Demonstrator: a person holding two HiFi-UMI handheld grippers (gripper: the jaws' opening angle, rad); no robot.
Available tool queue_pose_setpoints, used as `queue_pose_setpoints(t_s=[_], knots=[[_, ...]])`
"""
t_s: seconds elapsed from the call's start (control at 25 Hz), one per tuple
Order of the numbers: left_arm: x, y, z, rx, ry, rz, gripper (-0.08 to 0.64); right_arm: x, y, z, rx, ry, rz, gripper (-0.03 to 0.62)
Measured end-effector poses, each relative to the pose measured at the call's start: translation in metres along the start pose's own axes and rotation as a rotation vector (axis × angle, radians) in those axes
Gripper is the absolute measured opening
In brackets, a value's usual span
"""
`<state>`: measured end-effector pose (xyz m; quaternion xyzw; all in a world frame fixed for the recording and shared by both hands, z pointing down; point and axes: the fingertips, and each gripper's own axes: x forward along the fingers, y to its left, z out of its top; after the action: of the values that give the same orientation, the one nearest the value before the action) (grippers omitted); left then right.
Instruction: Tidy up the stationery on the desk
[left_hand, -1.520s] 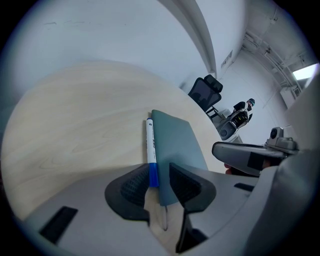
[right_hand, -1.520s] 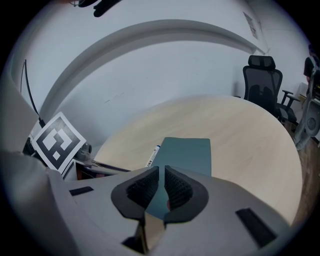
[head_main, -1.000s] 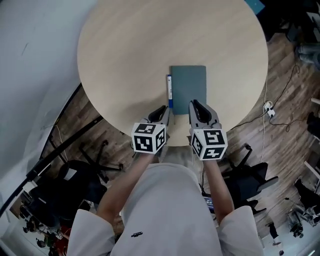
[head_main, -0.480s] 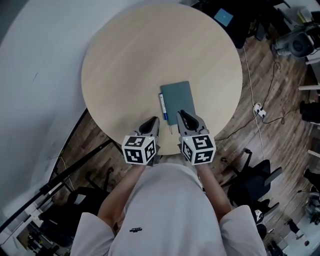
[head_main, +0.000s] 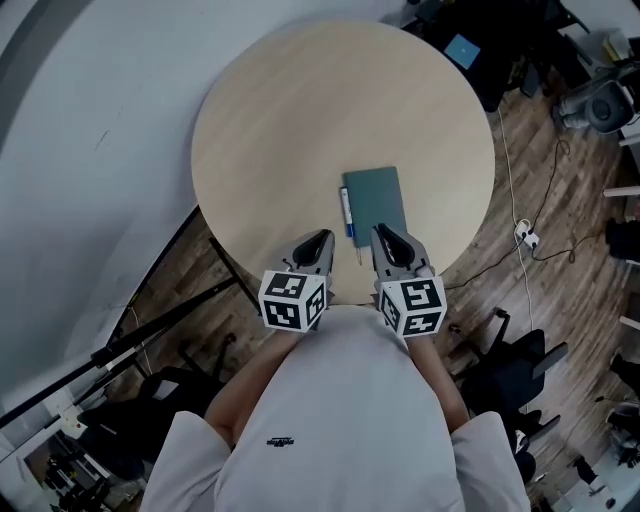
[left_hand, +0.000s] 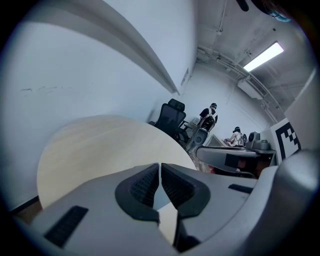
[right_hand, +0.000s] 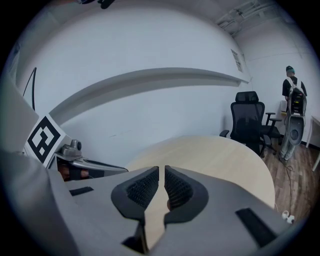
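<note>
The round pale-wood table (head_main: 300, 120) fills the middle of the head view, with dark wood-plank floor (head_main: 520, 200) around it. The person's white-shirted torso (head_main: 330, 430) stands at its near edge. A dark teal notebook (head_main: 378, 203) lies closed and flat on the near right part of the tabletop. Both grippers hang over the near rim. The right gripper (head_main: 386, 236) has its tip over the notebook's near edge, though contact cannot be judged. The left gripper (head_main: 320, 243) sits just left of it, over bare wood. Each one is clenched on nothing, its ribbed pads (left_hand: 147, 184) (right_hand: 176, 189) pressed close together. A blue pen (head_main: 346, 214) lies alongside the notebook's left edge.
</note>
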<state>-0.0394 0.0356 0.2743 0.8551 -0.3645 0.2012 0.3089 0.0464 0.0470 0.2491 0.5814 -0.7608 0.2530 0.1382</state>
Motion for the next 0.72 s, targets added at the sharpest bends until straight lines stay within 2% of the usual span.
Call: queue_pose_setpoints(t_s=[0.16,0.48,0.72], knots=[[-0.022,-0.011,0.010,0.050,-0.049,-0.013,0.032,-0.016,0.019,0.013,-0.025,-0.048,0.008,0.060],[-0.047,-0.027,0.023,0.096,-0.143,-0.030,0.032,-0.040,0.043,0.024,-0.060,-0.112,0.014,0.051],[-0.062,-0.040,0.031,0.179,-0.209,-0.046,0.031,-0.051,0.051,0.025,-0.068,-0.170,-0.003,0.046]])
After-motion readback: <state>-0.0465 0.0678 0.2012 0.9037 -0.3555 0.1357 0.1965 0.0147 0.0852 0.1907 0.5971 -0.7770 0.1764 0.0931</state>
